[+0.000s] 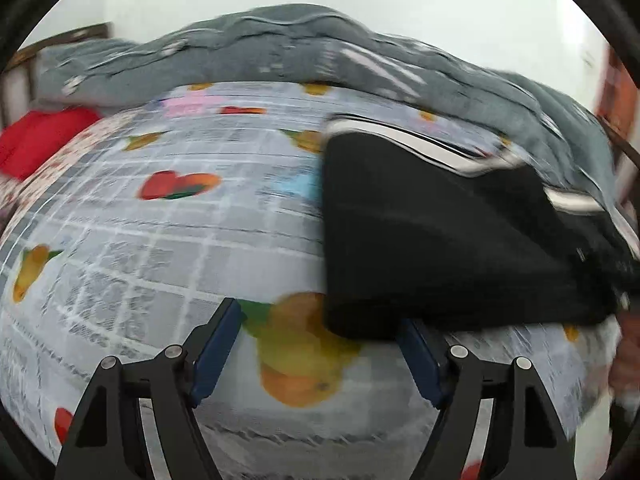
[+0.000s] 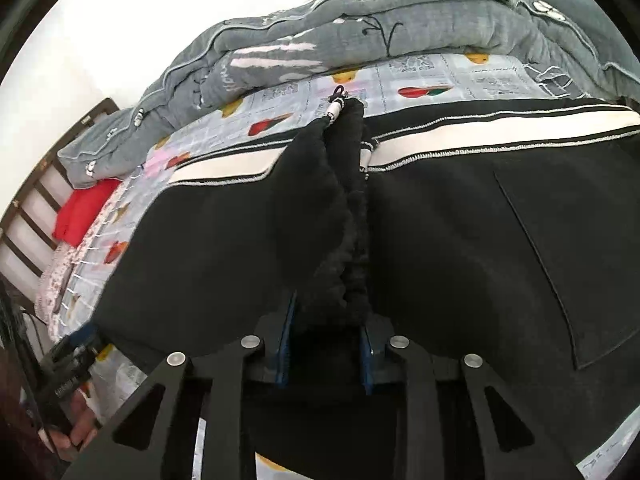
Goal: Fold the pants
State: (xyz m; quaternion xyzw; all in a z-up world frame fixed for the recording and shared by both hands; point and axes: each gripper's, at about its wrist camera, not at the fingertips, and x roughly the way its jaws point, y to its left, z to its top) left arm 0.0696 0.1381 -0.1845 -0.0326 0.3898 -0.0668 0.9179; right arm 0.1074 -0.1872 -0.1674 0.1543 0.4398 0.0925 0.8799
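The black pants with a white side stripe lie on the fruit-print bed sheet, at the right of the blurred left wrist view. My left gripper is open and empty just in front of their near left corner. In the right wrist view the pants spread across the bed, back pocket at the right. My right gripper is shut on a bunched ridge of the black fabric, with a drawstring tip at its far end.
A rumpled grey quilt lies along the far side of the bed. A red cloth sits at the far left by the wooden bed frame. The left gripper and hand show at the lower left of the right wrist view.
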